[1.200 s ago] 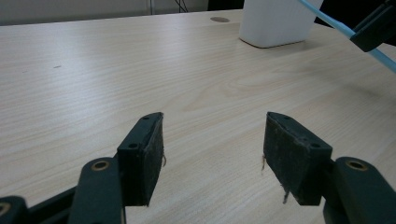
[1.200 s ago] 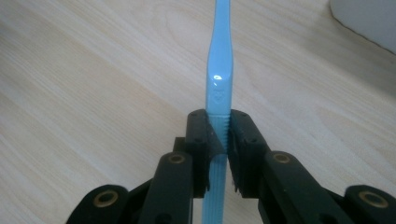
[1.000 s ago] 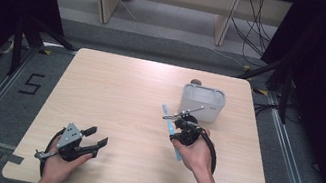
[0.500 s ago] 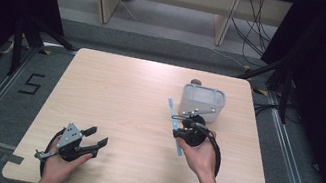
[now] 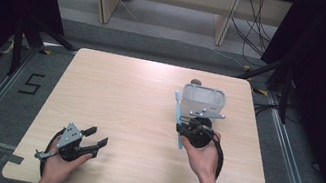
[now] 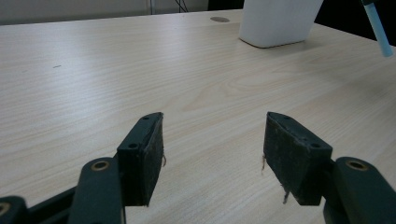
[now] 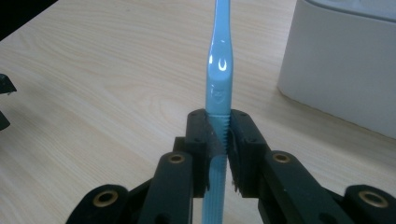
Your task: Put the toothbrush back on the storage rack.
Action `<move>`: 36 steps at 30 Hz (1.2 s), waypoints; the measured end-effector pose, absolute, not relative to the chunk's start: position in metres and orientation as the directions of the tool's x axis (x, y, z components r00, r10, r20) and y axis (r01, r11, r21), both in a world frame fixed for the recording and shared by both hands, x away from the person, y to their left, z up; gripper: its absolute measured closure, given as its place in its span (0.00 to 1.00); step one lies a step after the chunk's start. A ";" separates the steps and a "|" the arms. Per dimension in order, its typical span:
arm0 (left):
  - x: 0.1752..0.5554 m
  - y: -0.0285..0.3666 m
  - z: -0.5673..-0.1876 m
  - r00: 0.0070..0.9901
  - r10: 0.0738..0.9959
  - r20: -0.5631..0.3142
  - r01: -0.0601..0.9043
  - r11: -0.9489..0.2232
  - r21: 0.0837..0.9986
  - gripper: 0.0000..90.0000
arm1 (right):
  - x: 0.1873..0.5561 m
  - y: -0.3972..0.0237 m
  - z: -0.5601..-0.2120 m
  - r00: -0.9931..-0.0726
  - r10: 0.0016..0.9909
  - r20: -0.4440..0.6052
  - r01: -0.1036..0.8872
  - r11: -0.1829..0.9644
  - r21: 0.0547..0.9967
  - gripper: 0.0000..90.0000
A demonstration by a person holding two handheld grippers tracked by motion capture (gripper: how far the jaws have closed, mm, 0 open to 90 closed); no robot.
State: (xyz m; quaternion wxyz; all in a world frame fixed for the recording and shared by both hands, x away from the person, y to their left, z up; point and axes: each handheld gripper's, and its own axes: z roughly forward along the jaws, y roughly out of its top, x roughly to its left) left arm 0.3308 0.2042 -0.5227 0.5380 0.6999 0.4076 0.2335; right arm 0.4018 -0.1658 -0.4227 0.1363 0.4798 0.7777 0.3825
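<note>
The table (image 5: pixel 115 93) lies bare across its left and middle, so a hand can pass freely there. The one obstacle is the white cup (image 5: pixel 203 101) near the far right edge. The right gripper (image 5: pixel 179 129) with its clamped toothbrush (image 5: pixel 178 117) stands just before the cup. The left gripper (image 5: pixel 96 136) has bare wood ahead.

High view looks down from above the table (image 5: pixel 136 117); both gripper views sit low, close over it, sharing the white container (image 6: pixel 278 21) ahead.
</note>
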 end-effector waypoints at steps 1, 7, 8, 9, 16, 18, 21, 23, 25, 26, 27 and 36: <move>0.331 0.204 -0.523 0.559 0.822 -0.112 0.319 -0.089 0.944 0.42 | 0.401 -0.165 -0.423 -0.497 0.851 0.170 0.644 0.230 0.730 0.88; 0.331 0.204 -0.523 0.559 0.822 -0.113 0.320 -0.088 0.943 0.42 | 0.399 -0.169 -0.420 -0.511 0.848 0.139 0.570 0.213 0.794 0.88; 0.331 0.204 -0.523 0.557 0.823 -0.111 0.322 -0.091 0.942 0.42 | 0.398 -0.169 -0.420 -0.505 0.853 0.134 0.566 0.210 0.797 0.88; 0.331 0.204 -0.523 0.559 0.822 -0.112 0.320 -0.089 0.943 0.42 | 0.398 -0.169 -0.420 -0.506 0.851 0.139 0.554 0.197 0.809 0.88; 0.331 0.204 -0.523 0.559 0.822 -0.113 0.319 -0.087 0.944 0.42 | 0.396 -0.173 -0.419 -0.518 0.845 0.133 0.515 0.184 0.837 0.88; 0.331 0.204 -0.523 0.559 0.821 -0.112 0.319 -0.089 0.943 0.42 | 0.396 -0.174 -0.419 -0.523 0.844 0.122 0.500 0.188 0.846 0.88; 0.330 0.204 -0.522 0.554 0.825 -0.109 0.328 -0.096 0.940 0.42 | 0.395 -0.176 -0.418 -0.517 0.847 0.119 0.473 0.167 0.865 0.88; 0.331 0.204 -0.523 0.560 0.821 -0.111 0.319 -0.090 0.943 0.42 | 0.394 -0.177 -0.418 -0.514 0.851 0.108 0.468 0.173 0.867 0.88; 0.330 0.204 -0.522 0.555 0.826 -0.105 0.326 -0.100 0.940 0.42 | 0.393 -0.178 -0.418 -0.512 0.851 0.121 0.460 0.152 0.874 0.88; 0.330 0.204 -0.522 0.555 0.826 -0.105 0.326 -0.100 0.940 0.42 | 0.392 -0.178 -0.418 -0.502 0.854 0.134 0.462 0.134 0.876 0.88; 0.330 0.204 -0.522 0.555 0.825 -0.103 0.326 -0.101 0.940 0.42 | 0.392 -0.178 -0.418 -0.502 0.854 0.134 0.462 0.134 0.876 0.88; 0.330 0.204 -0.522 0.555 0.825 -0.107 0.327 -0.099 0.940 0.42 | 0.389 -0.186 -0.418 -0.482 0.871 0.098 0.394 0.116 0.912 0.88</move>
